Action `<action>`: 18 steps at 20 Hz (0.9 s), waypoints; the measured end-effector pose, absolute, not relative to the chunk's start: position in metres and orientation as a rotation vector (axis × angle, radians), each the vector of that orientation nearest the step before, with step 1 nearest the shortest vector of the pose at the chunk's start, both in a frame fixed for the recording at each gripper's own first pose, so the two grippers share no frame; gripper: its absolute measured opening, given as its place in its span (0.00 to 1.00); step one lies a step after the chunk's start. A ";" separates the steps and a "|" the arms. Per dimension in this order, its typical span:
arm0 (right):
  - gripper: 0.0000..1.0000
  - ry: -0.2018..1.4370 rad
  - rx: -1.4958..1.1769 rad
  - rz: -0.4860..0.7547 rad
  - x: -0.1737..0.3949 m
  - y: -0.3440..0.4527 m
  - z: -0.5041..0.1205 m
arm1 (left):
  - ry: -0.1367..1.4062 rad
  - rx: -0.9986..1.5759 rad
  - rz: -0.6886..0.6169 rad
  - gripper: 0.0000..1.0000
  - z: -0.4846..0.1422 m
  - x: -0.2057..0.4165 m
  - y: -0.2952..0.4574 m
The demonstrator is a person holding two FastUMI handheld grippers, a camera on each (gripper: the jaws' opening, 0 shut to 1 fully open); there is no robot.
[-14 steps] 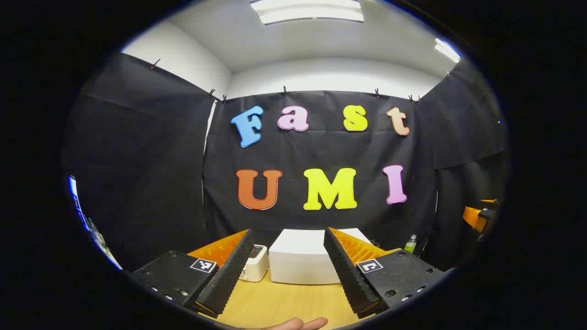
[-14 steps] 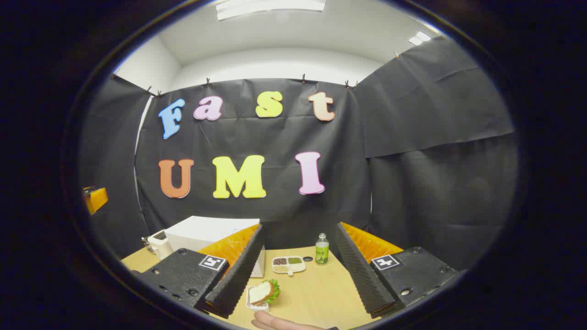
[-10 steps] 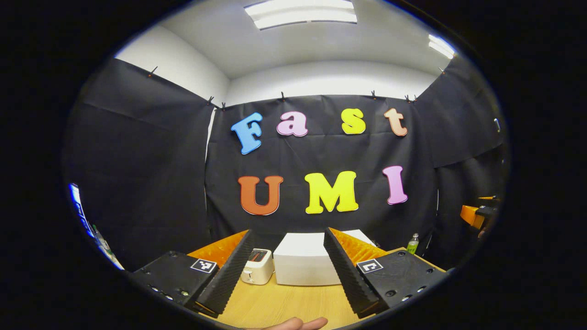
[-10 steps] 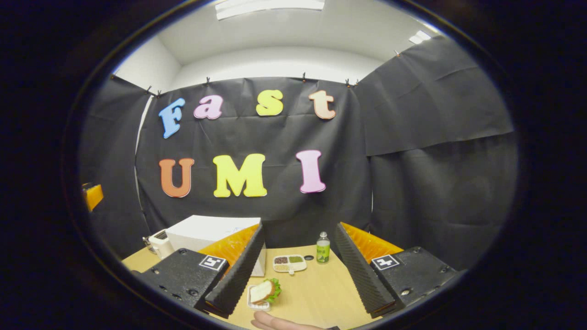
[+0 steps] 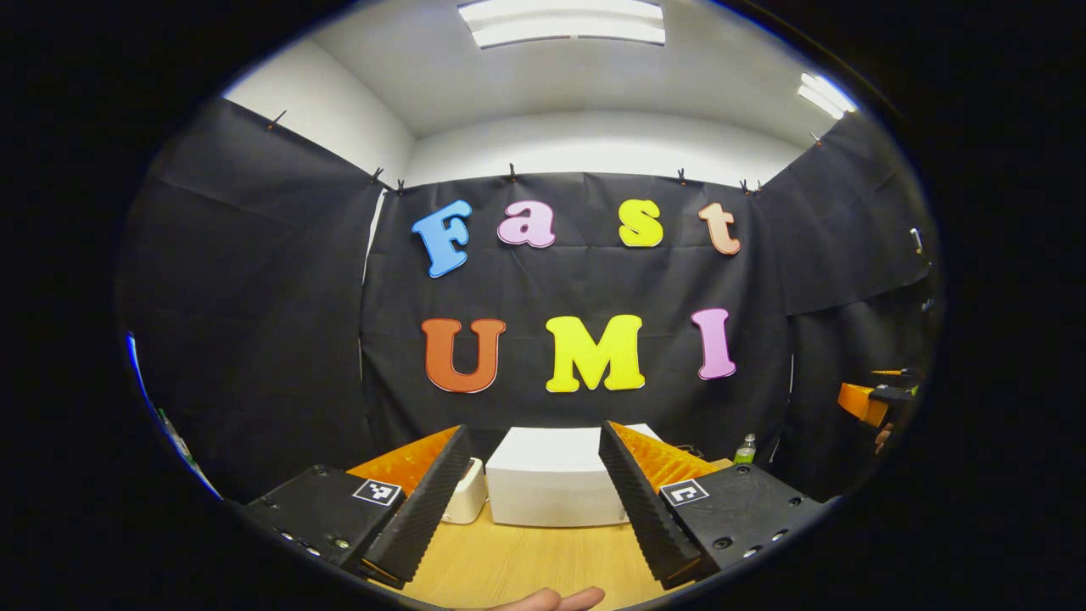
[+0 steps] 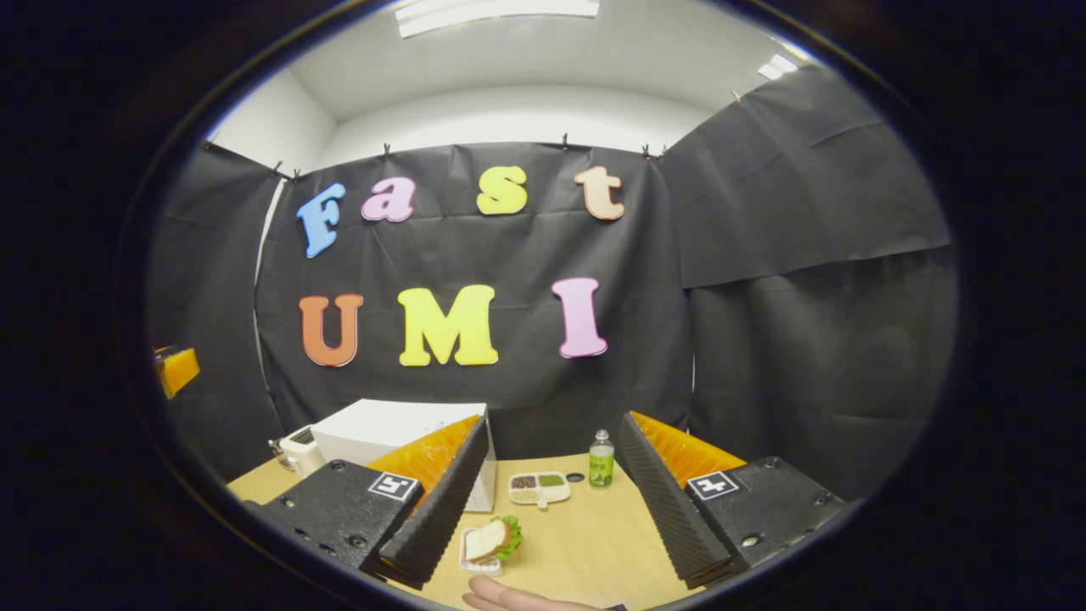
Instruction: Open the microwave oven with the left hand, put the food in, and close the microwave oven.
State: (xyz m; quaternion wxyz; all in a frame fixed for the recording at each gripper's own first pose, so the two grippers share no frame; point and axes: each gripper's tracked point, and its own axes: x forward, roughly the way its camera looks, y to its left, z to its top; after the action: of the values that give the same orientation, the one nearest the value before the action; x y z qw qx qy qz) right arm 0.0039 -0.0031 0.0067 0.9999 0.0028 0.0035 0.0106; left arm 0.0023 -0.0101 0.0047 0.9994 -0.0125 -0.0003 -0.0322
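Wooden table (image 6: 594, 543) in a black-cloth booth. One white microwave (image 5: 556, 488) at the back, door shut, one toaster (image 5: 467, 496) beside it. One sandwich (image 6: 490, 539) on a small tray near the front, a sectioned dish (image 6: 539, 488), one green bottle (image 6: 601, 460). Left gripper (image 5: 530, 501) and right gripper (image 6: 551, 509) held level above the table, jaws wide, empty.

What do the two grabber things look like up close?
The left gripper and the right gripper look alike: two long wedge-shaped fingers with ridged, saw-toothed inner faces, each on a flat black block with screws. Each block carries a small black-and-white square marker.
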 end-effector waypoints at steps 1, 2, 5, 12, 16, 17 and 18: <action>0.92 0.002 0.008 0.019 0.005 -0.004 0.007 | 0.003 -0.036 -0.067 0.95 0.004 0.007 -0.012; 0.92 -0.003 0.015 0.024 0.006 -0.004 0.007 | 0.010 -0.067 -0.078 0.95 0.003 0.012 -0.018; 1.00 -0.011 0.035 0.038 0.009 -0.004 0.004 | 0.056 -0.170 -0.132 0.95 -0.005 0.026 -0.038; 0.92 -0.002 0.049 0.035 0.023 -0.018 -0.007 | -0.009 0.001 -0.063 0.95 -0.031 0.082 -0.061; 0.92 -0.008 0.073 0.028 0.032 -0.026 -0.013 | 0.085 0.000 -0.133 0.95 -0.084 0.119 -0.108; 0.92 -0.005 0.077 0.032 0.036 -0.027 -0.016 | 0.095 -0.004 -0.144 0.95 -0.097 0.128 -0.118; 0.92 0.001 0.079 0.030 0.039 -0.029 -0.019 | 0.107 -0.004 -0.155 0.95 -0.110 0.138 -0.129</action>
State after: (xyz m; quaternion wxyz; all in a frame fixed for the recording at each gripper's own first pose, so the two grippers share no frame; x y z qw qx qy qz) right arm 0.0390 -0.0292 -0.0187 0.9991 0.0395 0.0003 0.0152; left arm 0.1381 -0.1287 -0.1099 0.9955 -0.0018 0.0535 -0.0775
